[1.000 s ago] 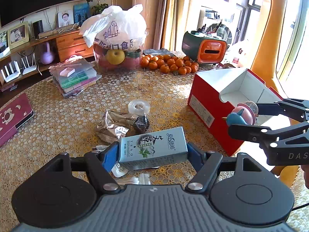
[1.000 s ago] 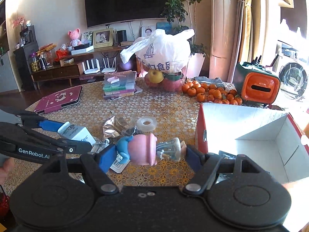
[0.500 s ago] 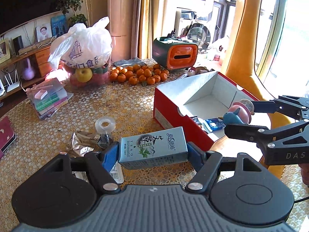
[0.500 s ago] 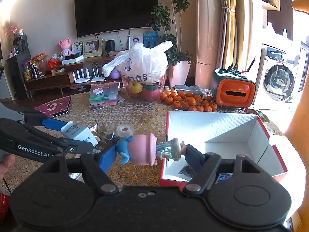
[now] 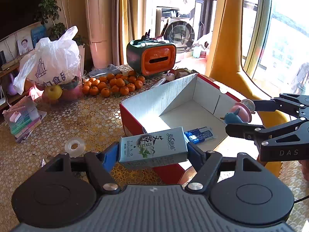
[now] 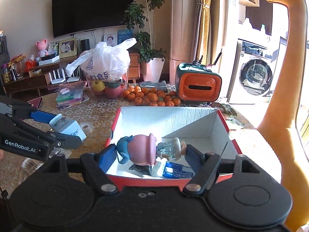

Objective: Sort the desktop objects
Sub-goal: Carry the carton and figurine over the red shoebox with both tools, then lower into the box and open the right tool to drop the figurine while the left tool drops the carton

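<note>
**Cardboard carton and plastic figurine held at the red box**

Thin card made up the grey-green carton [image 5: 153, 148], which lay crosswise between the fingers of the left gripper [image 5: 153, 151], clamped at its two short ends. It hung over the near wall of the red box [image 5: 135, 116], not yet inside. Such a carton was probably light and would crush if squeezed on its broad faces, so the end-on hold looked the safer one.

The pink and blue figurine [image 6: 141, 150] sat sideways in the right gripper [image 6: 148, 152], jaws closed on it, above the box's near end. Its hard, smooth plastic seemed likely to slip, and its clear glassy end [image 6: 171, 148] looked the more fragile part; the rounded pink body offered the firmer purchase.

Inside the box lay a blue packet [image 5: 199, 135] on the white floor. Beyond, on the patterned table [image 5: 87, 116], stood a roll of clear tape [image 5: 75, 147], a heap of tangerines [image 5: 114, 86], a white plastic bag of fruit [image 5: 52, 65] and an orange and green case [image 5: 152, 58].
</note>
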Tool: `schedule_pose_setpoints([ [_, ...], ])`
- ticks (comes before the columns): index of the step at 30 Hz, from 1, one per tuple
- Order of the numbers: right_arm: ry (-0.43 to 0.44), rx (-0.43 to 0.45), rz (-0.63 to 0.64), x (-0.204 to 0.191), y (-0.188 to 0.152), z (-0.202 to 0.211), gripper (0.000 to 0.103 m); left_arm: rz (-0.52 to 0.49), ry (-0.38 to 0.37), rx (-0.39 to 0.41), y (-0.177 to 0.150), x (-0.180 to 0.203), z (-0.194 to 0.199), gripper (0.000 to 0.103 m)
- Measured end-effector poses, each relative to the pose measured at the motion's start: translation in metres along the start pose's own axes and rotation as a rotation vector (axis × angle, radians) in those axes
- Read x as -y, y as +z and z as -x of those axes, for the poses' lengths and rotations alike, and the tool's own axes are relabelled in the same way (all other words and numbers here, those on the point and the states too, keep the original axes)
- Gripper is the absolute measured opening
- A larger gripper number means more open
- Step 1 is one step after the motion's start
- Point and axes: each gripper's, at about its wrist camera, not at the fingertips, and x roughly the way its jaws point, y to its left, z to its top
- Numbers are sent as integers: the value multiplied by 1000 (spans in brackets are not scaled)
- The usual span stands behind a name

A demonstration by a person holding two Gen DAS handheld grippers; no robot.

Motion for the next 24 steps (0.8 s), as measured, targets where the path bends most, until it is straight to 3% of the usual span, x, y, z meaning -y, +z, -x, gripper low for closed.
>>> schedule_pose_setpoints([
  [10, -60, -42, -9, 39, 3, -33, 77, 23, -9, -56, 33, 15, -56, 74],
  [17, -33, -77, -36, 61, 6, -62, 77, -7, 41, -64, 50, 25, -94, 75],
  [24, -32, -123, -10, 73, 3, -89, 77, 22, 34, -144, 63, 29, -131, 75],
])
